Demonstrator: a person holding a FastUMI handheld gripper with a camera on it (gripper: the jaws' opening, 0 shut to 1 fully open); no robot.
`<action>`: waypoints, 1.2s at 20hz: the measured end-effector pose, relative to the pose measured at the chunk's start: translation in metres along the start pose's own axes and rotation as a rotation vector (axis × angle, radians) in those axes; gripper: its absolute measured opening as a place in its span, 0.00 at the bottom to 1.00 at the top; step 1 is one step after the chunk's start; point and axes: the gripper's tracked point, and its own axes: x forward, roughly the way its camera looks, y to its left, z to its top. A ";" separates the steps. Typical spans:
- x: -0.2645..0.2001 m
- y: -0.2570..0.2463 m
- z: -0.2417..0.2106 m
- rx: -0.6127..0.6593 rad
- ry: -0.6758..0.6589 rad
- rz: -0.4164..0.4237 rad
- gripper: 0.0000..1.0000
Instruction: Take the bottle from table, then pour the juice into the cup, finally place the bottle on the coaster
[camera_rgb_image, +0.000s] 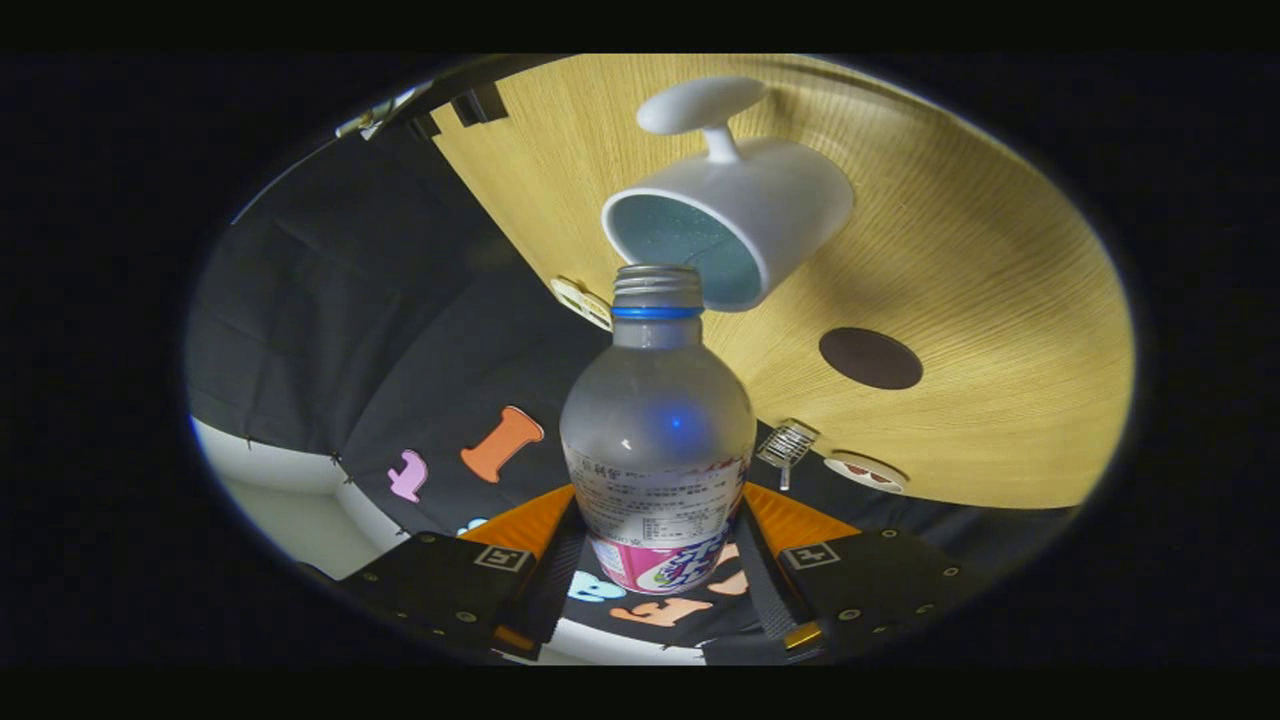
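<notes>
Claw (655, 560) grips bottle (657, 430); cup (730, 230), coaster (870, 358) beyond.

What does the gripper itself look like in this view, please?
The gripper has two broad black bodies studded with small round screws, each carrying a square black-and-white marker. Orange wedge-shaped panels sit on their inner sides, with dark ribbed strips running alongside.

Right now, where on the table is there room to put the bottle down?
The gripper is shut on the bottle, its mouth at the white cup. The brown coaster has nothing on it. Bare wood table stretches beyond the coaster. It is tighter between cup and coaster.
</notes>
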 end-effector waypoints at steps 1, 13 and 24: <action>-0.001 0.001 0.000 0.003 0.001 0.001 0.76; -0.005 -0.007 0.006 -0.055 -0.020 -0.008 0.76; -0.011 -0.019 0.003 -0.506 -0.064 -0.003 0.76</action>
